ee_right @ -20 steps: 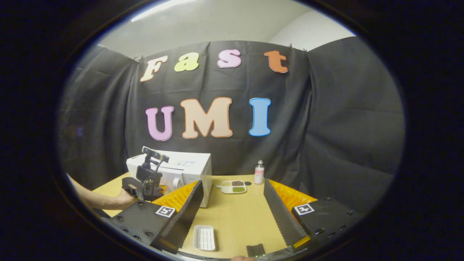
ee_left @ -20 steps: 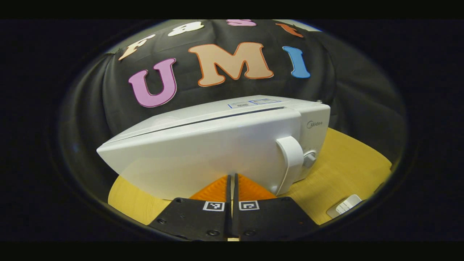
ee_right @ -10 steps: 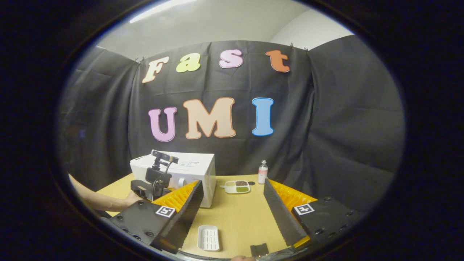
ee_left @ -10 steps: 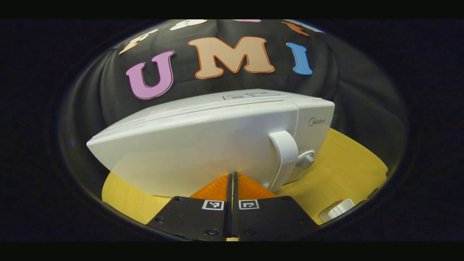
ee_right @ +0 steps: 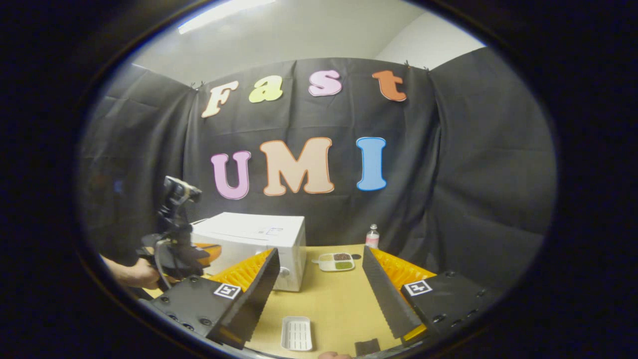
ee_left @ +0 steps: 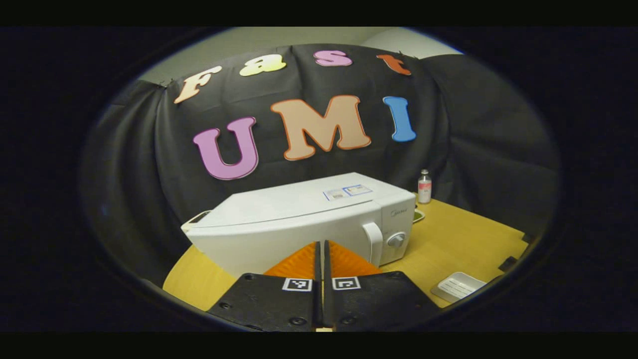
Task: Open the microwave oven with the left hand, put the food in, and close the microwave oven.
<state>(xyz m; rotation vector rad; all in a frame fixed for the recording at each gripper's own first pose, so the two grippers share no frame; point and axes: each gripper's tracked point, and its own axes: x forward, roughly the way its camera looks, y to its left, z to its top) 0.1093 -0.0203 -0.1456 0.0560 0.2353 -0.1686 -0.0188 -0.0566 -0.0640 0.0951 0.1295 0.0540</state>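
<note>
While the worktop (ee_right: 329,299) carries everything, the microwave (ee_left: 299,219) stands on its left part with its door closed. The left hand-held gripper (ee_left: 319,249) is pressed together, holds nothing and sits short of the door. The right hand-held gripper (ee_right: 319,279) is spread wide and empty. The food tray (ee_right: 336,261) lies just right of the microwave, beside a bottle (ee_right: 372,236).

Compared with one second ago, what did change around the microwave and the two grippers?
The left gripper, jaws shut and holding nothing, has pulled back and risen from the microwave, which looks smaller. The microwave door stays closed; the food tray and bottle have not moved; the right gripper stays open.
</note>
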